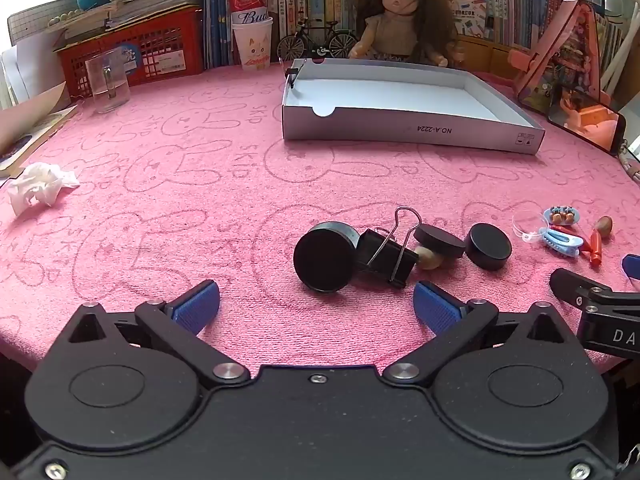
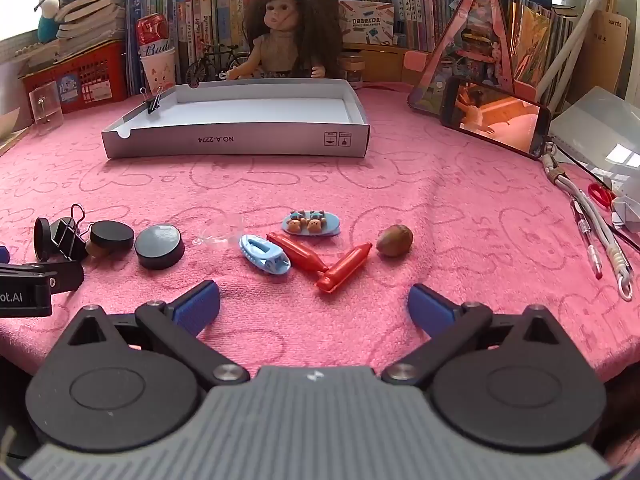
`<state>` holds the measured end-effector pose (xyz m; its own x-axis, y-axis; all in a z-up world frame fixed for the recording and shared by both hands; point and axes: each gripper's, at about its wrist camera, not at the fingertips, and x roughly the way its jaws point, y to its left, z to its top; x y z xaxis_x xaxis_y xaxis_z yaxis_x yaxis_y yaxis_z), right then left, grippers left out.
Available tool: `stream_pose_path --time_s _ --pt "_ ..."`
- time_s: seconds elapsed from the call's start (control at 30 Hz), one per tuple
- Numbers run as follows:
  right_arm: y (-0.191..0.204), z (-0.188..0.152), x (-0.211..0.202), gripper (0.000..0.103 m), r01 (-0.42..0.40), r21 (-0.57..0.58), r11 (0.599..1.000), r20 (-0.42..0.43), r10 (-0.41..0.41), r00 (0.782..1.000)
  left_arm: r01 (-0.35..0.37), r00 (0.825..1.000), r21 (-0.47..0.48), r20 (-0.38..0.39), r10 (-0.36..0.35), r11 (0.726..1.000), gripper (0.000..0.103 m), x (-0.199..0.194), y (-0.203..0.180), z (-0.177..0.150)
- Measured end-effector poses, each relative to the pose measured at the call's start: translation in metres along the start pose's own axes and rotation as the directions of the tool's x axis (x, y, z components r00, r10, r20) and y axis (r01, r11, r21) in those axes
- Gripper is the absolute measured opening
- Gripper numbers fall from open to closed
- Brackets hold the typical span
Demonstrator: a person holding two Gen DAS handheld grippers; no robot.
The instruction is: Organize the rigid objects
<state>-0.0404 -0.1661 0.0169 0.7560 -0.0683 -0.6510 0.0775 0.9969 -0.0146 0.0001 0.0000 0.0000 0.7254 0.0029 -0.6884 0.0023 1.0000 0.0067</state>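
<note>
My left gripper (image 1: pixel 316 306) stands open just short of a black round tin (image 1: pixel 325 257) tipped on its edge. Against the tin lies a black binder clip (image 1: pixel 386 258), then a flat black disc (image 1: pixel 439 241) resting on a tan nut (image 1: pixel 429 260), and another black disc (image 1: pixel 489 246). My right gripper (image 2: pixel 314 306) is open too, with nothing between its fingers. Ahead of it lie two red pen-like pieces (image 2: pixel 342 266), a blue hair clip (image 2: pixel 264 254), a small blue clip with bears (image 2: pixel 311 223) and a brown nut (image 2: pixel 394 240). A shallow white box (image 2: pixel 236 142) sits farther back.
A small binder clip (image 2: pixel 153 100) is clamped on the box's left wall. Behind stand a doll (image 2: pixel 286 36), a red basket (image 1: pixel 136 50), a clear cup (image 1: pixel 107 84) and a phone (image 2: pixel 496 120). A crumpled tissue (image 1: pixel 38 186) lies left; pens and a cable (image 2: pixel 600 236) lie right.
</note>
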Motion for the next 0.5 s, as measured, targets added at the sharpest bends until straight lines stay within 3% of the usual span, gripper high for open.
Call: stream_pose_path --time_s 0.5 --pt "0.0004 -0.0011 -0.0028 0.103 0.009 0.007 1.000 0.001 -0.009 1.000 -0.006 1.000 -0.007 -0.021 0.006 1.000 0.103 0.0031 0.0000 0.0020"
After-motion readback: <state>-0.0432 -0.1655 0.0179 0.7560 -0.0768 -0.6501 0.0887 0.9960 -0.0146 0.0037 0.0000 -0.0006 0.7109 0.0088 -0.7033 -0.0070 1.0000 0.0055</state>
